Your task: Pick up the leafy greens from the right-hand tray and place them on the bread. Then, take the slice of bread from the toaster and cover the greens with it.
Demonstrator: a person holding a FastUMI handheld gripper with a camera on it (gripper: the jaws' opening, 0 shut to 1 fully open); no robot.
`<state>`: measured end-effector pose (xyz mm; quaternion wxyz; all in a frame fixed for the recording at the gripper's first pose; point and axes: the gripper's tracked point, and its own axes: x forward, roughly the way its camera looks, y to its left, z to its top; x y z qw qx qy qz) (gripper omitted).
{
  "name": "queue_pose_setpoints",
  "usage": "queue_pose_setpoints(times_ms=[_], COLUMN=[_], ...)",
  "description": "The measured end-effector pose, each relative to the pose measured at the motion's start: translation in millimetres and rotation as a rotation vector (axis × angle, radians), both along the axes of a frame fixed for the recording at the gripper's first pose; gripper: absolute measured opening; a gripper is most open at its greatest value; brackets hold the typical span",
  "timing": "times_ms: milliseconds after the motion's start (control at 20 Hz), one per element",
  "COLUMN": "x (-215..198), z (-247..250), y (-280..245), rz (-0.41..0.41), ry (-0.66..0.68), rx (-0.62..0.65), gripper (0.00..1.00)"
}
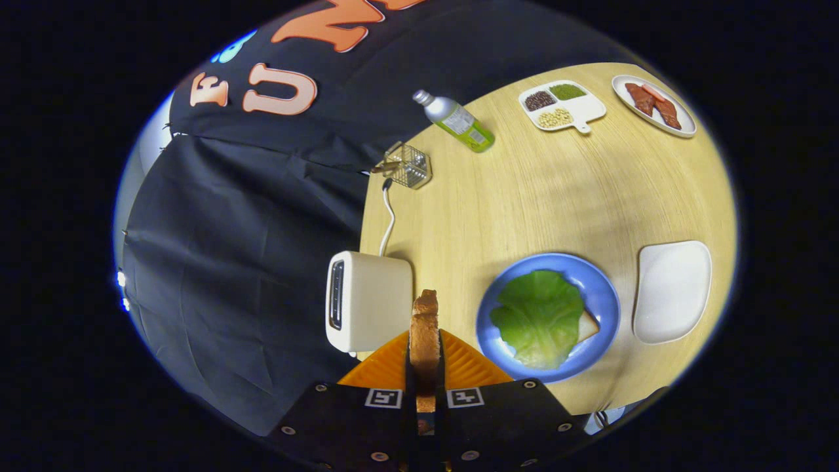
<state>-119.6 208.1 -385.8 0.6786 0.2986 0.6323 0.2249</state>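
While we hold the browned slice of toast (425,328) edge-on between our fingers (425,357), both pressing on its flat faces, it stands upright and rises just ahead of the tips. Off to the left of the fingers, close by, sits the cream two-slot toaster (368,301), its white cord (388,223) running away across the pale wooden table (524,196). To the right and slightly ahead lies the round blue plate (606,301), and on it the broad green lettuce leaf (539,318) already covers the lower bread slice (588,324), of which only a pale corner peeks out on the far right side. Beyond that plate, further right, rests the empty white rounded tray (672,292).

We judge the toast to be light, stiff and dry, yet brittle: too hard a squeeze could crack the crust or crumble the middle, so a moderate hold across the faces, near the lower half as now, seems right. It will want tipping flat before it goes down, and the leaf beneath is soft and springy, so the slice may rock or slide if set off-centre. The greens step looks done; covering them is what remains.

Far beyond the fingers stand a small wire mesh basket (408,166), a silver bottle with a green label (454,120), a white divided dish of grains (561,105) and a white plate with reddish strips (654,105).
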Motion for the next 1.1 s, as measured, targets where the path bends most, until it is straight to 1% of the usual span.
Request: queue_pose_setpoints(times_ms=[100,250,400,600,700,850,1050,1100], x=[-8,-15,-22,-23,-22,-20,-8,-6], z=[-15,-33,-54,-77,-85,-102,-110,-113], y=[-5,-8,-17,-29,-30,-41,-47,-49], rz=[0.03,0.054,0.086,0.124,0.127,0.117,0.114,0.122], ry=[0.019,0.044,0.065,0.059,0.053,0.043,-0.035,-0.055], rx=[-0.026,-0.045,-0.096,-0.153,-0.15,-0.192,-0.231,-0.25], gripper=[0.11,0.11,0.11,0.11,0.11,0.11,0.16,0.21])
